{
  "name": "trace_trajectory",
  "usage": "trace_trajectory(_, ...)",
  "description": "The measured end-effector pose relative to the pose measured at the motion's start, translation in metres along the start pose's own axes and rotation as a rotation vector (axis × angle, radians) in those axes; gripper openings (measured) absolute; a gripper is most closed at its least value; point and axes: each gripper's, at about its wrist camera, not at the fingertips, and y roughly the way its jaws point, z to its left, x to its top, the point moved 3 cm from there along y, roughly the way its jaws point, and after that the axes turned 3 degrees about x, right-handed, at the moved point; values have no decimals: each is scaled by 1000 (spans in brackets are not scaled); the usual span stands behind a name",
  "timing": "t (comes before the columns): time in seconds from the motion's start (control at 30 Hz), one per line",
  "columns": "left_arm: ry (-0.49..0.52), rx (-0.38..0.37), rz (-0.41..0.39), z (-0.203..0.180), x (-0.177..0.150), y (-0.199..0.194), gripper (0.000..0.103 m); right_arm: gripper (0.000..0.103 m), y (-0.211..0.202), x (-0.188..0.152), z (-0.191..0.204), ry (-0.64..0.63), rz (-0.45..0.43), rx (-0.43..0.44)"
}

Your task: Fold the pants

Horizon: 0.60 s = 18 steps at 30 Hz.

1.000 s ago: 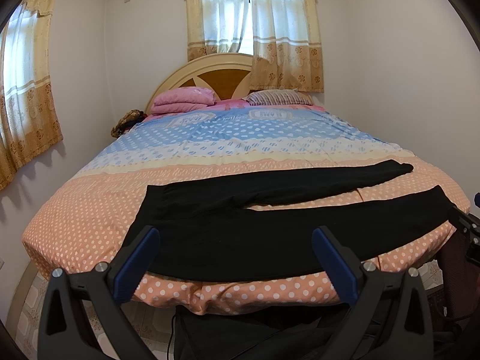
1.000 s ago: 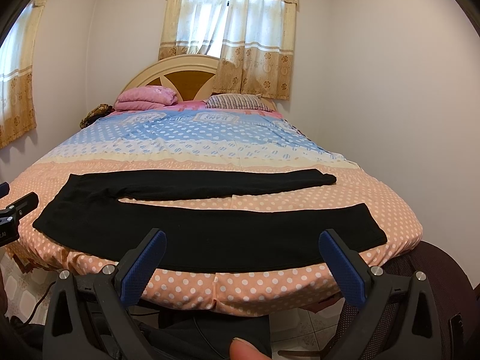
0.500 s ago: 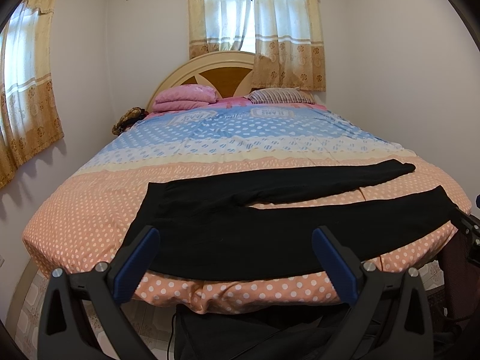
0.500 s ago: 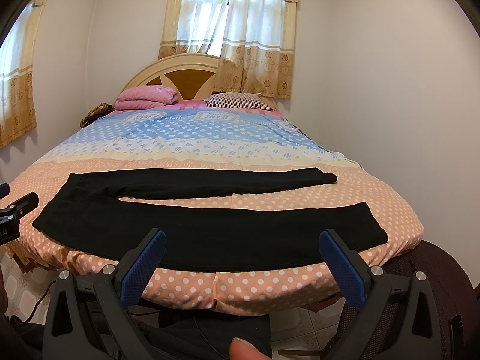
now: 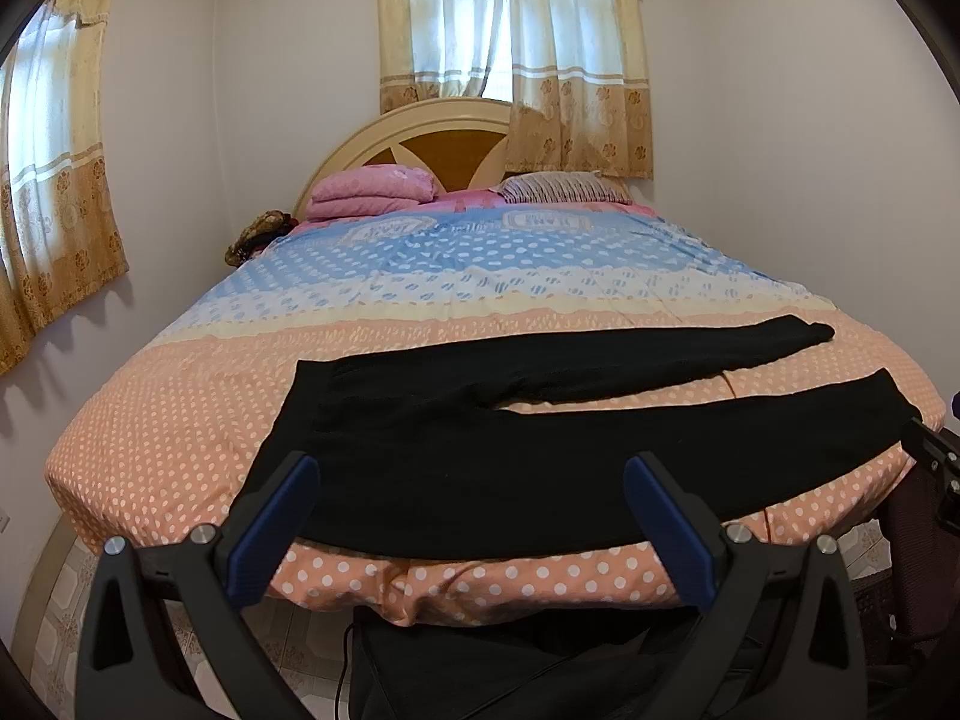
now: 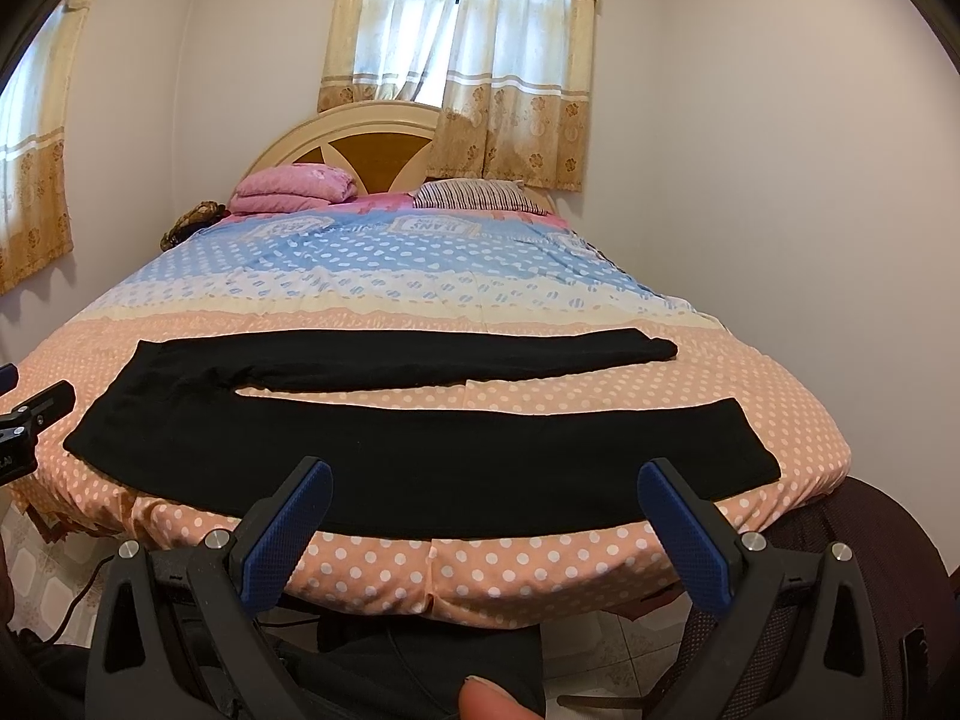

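Black pants lie flat across the foot of the bed, waist at the left, both legs spread apart and running right. They also show in the right wrist view. My left gripper is open and empty, held off the bed's near edge in front of the waist and near leg. My right gripper is open and empty, held off the near edge in front of the near leg. The left gripper's tip shows at the right view's left edge.
The bed has a polka-dot cover, peach near me and blue farther back. Pink folded bedding and a striped pillow lie by the headboard. Walls stand close on both sides. A dark chair back is at the lower right.
Both views have drifted very slightly; the pants and the open grippers stand as before.
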Motion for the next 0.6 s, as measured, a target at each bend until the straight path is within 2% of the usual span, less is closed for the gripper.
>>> trace_trajectory(0.4, 9, 2, 28, 2, -5, 14, 103, 102, 15, -5, -4, -6, 30, -7)
trace_trajectory(0.53, 4, 49, 28, 15, -3, 34, 103, 102, 33, -8, -14, -6, 36, -8)
trace_trajectory(0.6, 11, 103, 30, 27, 0, 52, 103, 102, 45, -6, -20, -13, 28, 11)
